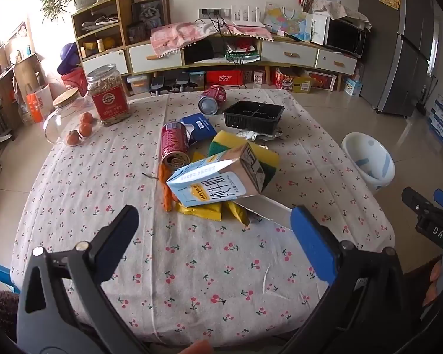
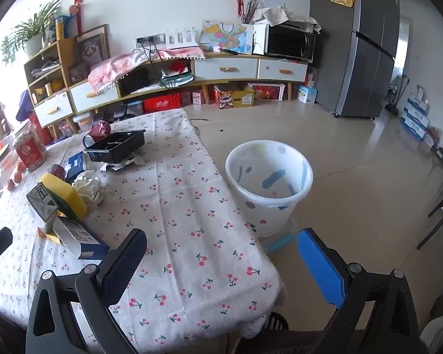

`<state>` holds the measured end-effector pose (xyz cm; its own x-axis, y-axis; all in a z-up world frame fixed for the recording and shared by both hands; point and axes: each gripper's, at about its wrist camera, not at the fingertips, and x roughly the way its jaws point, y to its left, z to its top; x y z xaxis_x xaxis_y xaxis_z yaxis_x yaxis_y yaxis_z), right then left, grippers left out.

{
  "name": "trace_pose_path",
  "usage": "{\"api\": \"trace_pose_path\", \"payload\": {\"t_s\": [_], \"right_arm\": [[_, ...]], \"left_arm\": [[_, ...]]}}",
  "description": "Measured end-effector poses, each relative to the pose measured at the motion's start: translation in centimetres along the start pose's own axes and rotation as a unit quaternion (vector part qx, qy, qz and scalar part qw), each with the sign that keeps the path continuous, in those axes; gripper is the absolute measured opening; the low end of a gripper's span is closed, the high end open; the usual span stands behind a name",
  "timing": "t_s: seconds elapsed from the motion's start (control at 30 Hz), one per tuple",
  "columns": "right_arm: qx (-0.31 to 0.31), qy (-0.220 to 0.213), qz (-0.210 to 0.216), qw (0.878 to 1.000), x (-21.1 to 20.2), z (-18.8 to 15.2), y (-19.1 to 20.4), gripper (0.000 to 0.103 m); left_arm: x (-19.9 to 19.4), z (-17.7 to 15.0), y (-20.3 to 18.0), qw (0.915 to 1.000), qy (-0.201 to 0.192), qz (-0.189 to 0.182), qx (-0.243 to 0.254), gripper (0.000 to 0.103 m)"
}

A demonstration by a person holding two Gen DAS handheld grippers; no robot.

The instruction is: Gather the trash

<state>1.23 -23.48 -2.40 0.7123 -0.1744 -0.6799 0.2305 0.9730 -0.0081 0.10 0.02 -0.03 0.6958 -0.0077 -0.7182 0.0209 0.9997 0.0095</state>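
Trash lies mid-table on the cherry-print cloth (image 1: 192,265): a tipped milk carton (image 1: 209,183), a red can (image 1: 174,144), a second can (image 1: 212,100), a black plastic tray (image 1: 254,116), a yellow-green sponge (image 1: 245,150), a yellow wrapper (image 1: 209,211) and a blue pack (image 1: 199,126). My left gripper (image 1: 215,221) hovers open just short of the carton, nothing between its fingers. My right gripper (image 2: 223,244) is open and empty above the table's right corner. A white spotted bin (image 2: 268,183) stands on the floor beside the table. The carton (image 2: 42,203), tray (image 2: 115,144) and an open blue box (image 2: 79,239) lie left of it.
A red-labelled jar (image 1: 109,97), a glass jar with a wooden lid (image 1: 65,109) and small orange fruits (image 1: 84,128) sit at the table's far left. A low cabinet (image 2: 227,69) lines the back wall, with a grey fridge (image 2: 366,47) to its right. Tiled floor surrounds the bin.
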Motion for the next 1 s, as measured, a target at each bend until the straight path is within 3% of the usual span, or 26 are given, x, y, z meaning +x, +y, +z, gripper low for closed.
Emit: {"api": "trace_pose_path", "payload": {"t_s": [0.3, 0.37, 1.0], "right_arm": [[0.001, 0.012, 0.028, 1.000, 0.1, -0.1, -0.3, 0.103], [-0.001, -0.001, -0.007, 1.000, -0.3, -0.8, -0.3, 0.103], [-0.012, -0.001, -0.007, 1.000, -0.2, -0.5, 0.4, 0.103]], "left_arm": [[0.2, 0.0, 0.3, 0.9998, 0.005, -0.012, -0.013, 0.102], [0.4, -0.3, 0.3, 0.9998, 0.005, -0.017, -0.012, 0.102], [0.8, -0.7, 0.9, 0.9992, 0.020, -0.027, -0.022, 0.102]]}}
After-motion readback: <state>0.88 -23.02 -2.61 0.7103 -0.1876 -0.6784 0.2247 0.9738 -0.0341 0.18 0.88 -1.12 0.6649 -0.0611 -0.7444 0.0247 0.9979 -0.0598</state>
